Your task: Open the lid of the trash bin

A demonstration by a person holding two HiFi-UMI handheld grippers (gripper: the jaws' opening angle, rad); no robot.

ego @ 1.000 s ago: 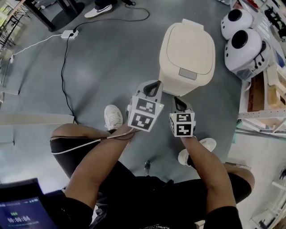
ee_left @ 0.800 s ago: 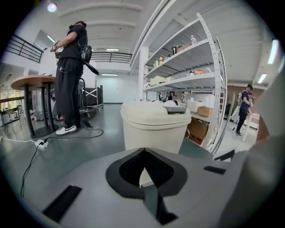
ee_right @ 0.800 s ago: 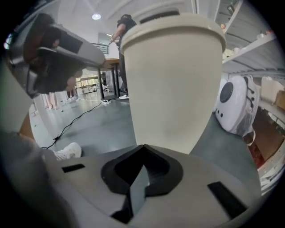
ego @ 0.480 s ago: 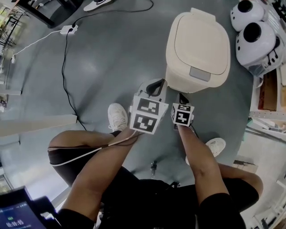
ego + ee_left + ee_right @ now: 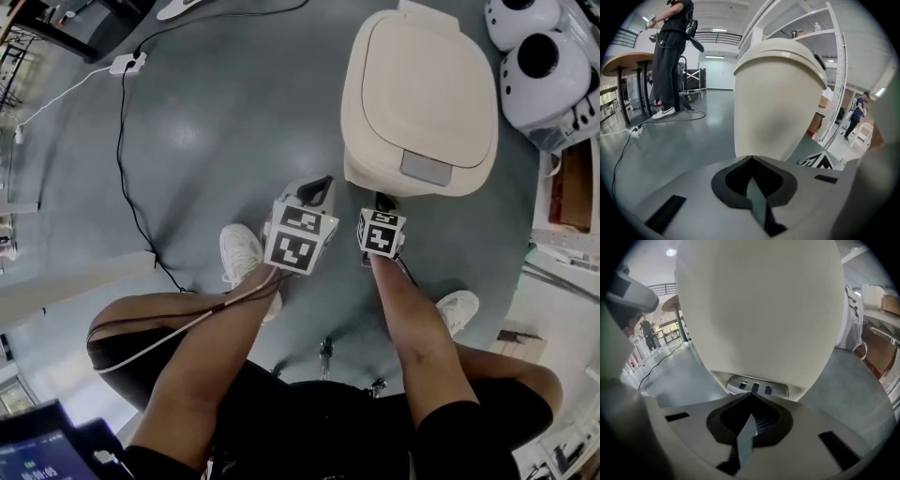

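fingers: left gripper [image 5: 750,159] and right gripper [image 5: 751,394] both closed tip to tip, nothing held.
change: both have moved in on the trash bin [image 5: 370,159]; right now just at 6 o'clock of grey tab [image 5: 427,167].
meaning: approach looks done, lid [image 5: 417,80] not yet open.
bin: upright on floor, 12 o'clock of grippers.
axis: lid runs 12–6, hinge at 12, tab at 6.

the trash bin [image 5: 419,94] stands just ahead of the left tool [image 5: 322,186] and right tool [image 5: 382,201], side by side.

Cream trash bin [image 5: 419,98] upright on grey floor, lid [image 5: 427,89] shut (flat on top), grey push tab [image 5: 427,168] at front edge.
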